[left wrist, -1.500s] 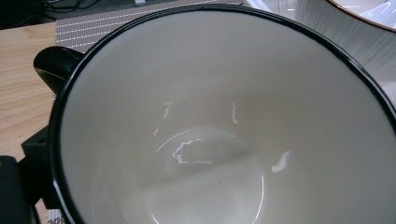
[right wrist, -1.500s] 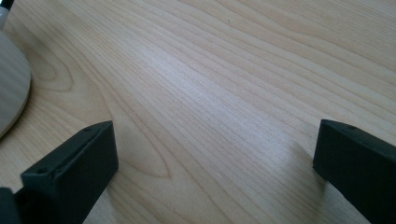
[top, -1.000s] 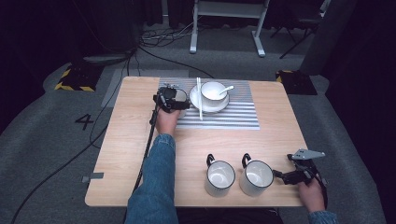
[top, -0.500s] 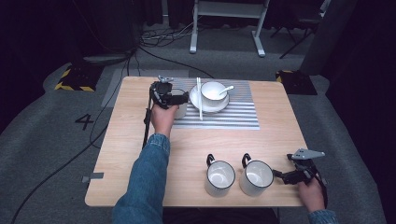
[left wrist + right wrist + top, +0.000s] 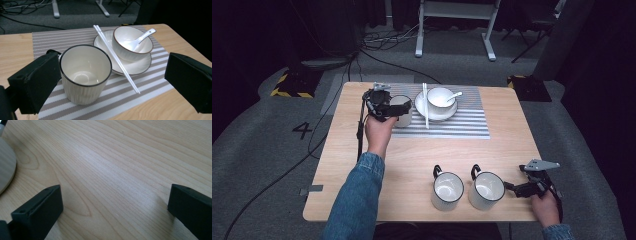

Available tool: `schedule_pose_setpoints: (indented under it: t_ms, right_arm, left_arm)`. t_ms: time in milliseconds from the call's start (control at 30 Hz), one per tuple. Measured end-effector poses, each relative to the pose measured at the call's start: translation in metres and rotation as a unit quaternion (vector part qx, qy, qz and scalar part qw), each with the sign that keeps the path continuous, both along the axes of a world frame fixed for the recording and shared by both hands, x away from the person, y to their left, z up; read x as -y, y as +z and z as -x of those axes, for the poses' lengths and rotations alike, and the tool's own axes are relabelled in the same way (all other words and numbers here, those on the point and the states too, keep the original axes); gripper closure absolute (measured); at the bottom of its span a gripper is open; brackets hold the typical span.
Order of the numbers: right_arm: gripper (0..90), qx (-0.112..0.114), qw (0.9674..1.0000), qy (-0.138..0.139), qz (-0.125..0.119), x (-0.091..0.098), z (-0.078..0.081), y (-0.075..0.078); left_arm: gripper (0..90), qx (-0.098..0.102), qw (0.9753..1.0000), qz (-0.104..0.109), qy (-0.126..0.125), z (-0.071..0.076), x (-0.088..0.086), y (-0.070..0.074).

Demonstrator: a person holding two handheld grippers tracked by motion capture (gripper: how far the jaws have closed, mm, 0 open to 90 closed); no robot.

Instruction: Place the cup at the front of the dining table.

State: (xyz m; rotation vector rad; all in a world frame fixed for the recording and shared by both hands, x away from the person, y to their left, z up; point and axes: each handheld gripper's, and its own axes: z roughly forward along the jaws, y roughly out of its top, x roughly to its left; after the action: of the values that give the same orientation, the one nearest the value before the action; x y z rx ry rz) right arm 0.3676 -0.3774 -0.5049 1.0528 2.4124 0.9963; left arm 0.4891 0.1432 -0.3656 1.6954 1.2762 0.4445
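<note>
A white ribbed cup (image 5: pixel 85 75) with a dark rim stands upright on the striped placemat (image 5: pixel 45 40). It sits between the wide-apart jaws of my open left gripper (image 5: pixel 112 82), close against the left jaw and far from the other. From above, the left gripper (image 5: pixel 393 107) reaches in from the mat's left edge to the cup (image 5: pixel 402 109). A white bowl (image 5: pixel 441 97) with a spoon (image 5: pixel 454 95) rests on a plate (image 5: pixel 424 105), and white chopsticks (image 5: pixel 426 112) lie across the plate's rim. My right gripper (image 5: pixel 512 189) is open low over bare wood at the front right, beside a mug (image 5: pixel 486 189).
A second mug (image 5: pixel 447 190) stands left of the first, near the table's front edge (image 5: pixel 412 219). In the right gripper view the jaws frame bare wood, with the mug's side (image 5: pixel 5 165) at the far left. A cable (image 5: pixel 360 135) trails from the left gripper along the person's sleeve.
The left hand and gripper have shifted a little left on the mat, and the cup now shows plainly beside it. The right gripper has stayed put.
</note>
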Motion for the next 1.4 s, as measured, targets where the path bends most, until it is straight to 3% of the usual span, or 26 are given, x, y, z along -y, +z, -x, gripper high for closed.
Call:
schedule_pose_setpoints:
  t_ms: [433,567,700,800,900,1233,1300,1400]
  right_arm:
    - [0.1,0.001,1.0000,0.001,0.001,0.000,0.000,0.000]
    - [0.1,0.002,1.0000,0.001,0.001,0.000,0.000,0.000]
    - [0.1,0.002,1.0000,0.001,0.001,0.000,0.000,0.000]
    - [0.1,0.001,1.0000,0.001,0.000,0.000,0.000,0.000]
    - [0.1,0.001,1.0000,0.000,0.000,0.000,0.000,0.000]
    - [0.1,0.001,1.0000,-0.001,-0.002,-0.001,0.000,0.000]
    - [0.1,0.001,1.0000,-0.001,-0.002,-0.001,0.000,0.000]
    - [0.1,0.001,1.0000,0.000,-0.001,-0.001,0.000,0.000]
  left_arm:
    - [1.5,0.002,0.9989,-0.033,-0.032,0.046,-0.015,0.017]
    - [1.8,0.005,0.9976,-0.047,-0.051,0.058,-0.018,0.020]
    - [1.9,-0.001,0.9967,-0.047,-0.066,0.068,-0.022,0.022]
    - [2.0,-0.008,0.9944,-0.057,-0.089,0.075,-0.026,0.022]
    - [2.2,0.004,0.9898,-0.072,-0.123,0.084,-0.036,0.020]
    - [2.2,-0.001,0.9906,-0.057,-0.124,0.112,-0.066,0.008]
    - [2.4,-0.001,0.9895,-0.056,-0.133,0.118,-0.069,0.003]
    - [2.4,-0.005,0.9874,-0.071,-0.142,0.129,-0.072,-0.006]
